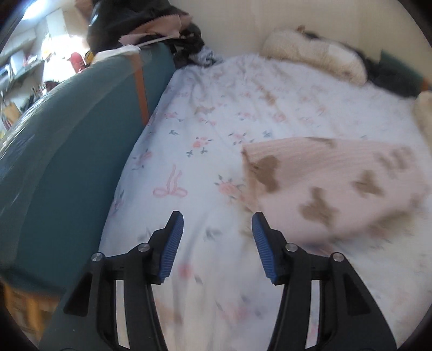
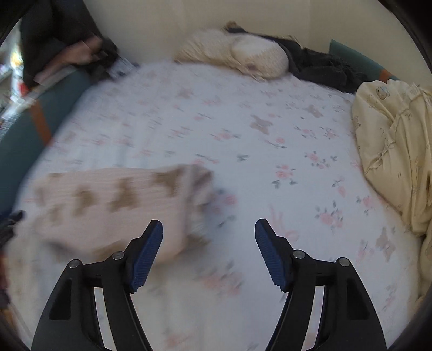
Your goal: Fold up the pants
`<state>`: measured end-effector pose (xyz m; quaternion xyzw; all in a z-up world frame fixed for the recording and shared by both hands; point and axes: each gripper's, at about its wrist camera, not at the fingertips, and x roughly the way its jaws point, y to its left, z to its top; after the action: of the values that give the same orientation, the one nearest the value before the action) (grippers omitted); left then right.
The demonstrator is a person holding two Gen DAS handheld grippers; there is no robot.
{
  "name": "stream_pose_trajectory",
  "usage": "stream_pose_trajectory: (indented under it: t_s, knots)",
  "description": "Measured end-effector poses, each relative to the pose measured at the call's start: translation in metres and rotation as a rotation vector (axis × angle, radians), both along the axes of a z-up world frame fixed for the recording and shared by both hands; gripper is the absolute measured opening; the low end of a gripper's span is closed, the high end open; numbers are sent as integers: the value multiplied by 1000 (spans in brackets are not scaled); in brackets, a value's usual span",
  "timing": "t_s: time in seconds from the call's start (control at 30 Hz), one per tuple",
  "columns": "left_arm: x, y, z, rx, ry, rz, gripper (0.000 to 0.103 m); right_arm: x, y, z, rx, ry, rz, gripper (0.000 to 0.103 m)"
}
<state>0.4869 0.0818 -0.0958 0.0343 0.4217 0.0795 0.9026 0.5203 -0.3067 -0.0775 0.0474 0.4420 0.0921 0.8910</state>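
Observation:
The pants (image 1: 334, 186) are pale pink ribbed fabric with brown bear shapes, lying bunched and blurred on the floral bed sheet (image 1: 205, 113). In the left wrist view they lie ahead and to the right of my left gripper (image 1: 217, 224), whose blue pads stand apart with nothing between them. In the right wrist view the pants (image 2: 108, 205) lie ahead and to the left of my right gripper (image 2: 209, 229), just beyond its left finger (image 2: 147, 251). That gripper is wide open and holds nothing.
A teal bed frame (image 1: 67, 151) runs along the left edge, with dark clothes (image 1: 140, 21) piled at its far end. A cream plush pillow (image 2: 243, 54) and dark garments (image 2: 321, 67) lie by the far wall. A yellow quilt (image 2: 397, 140) is heaped at the right.

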Motion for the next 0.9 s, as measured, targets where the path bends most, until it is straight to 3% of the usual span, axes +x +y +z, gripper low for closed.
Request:
stream_pose_trajectory:
  t_s: [0.07,0.17,0.27,0.33,0.37,0.43,0.63,0.9]
  knots:
    - [-32,-5,18,-66,-46,-18,49,-33,6,19,49,-39,15,74]
    - [-82,-13,47,-114,-116,-11,53,-83,21,46,57,-91,17,84]
    - [-136,-23,73,-155,-154,-17,70,-137,42,71,47,-145,46,89]
    - [-170,-31,91,-144,-172,-37,96,-167,51,84,48,-169,56,95]
    - [-184,-35,98,-138,-180,-51,102,-187,57,93,42,-184,58,99]
    - [-214,-41,115,-121,-194,-83,103,-222,66,107,22,-215,69,102]
    - [-312,-47,152,-182,-238,-82,103,-328,71,134,12,-283,48,103]
    - [-413,-59,163,-183,-286,-90,103,-423,66,139,15,-302,-9,103]
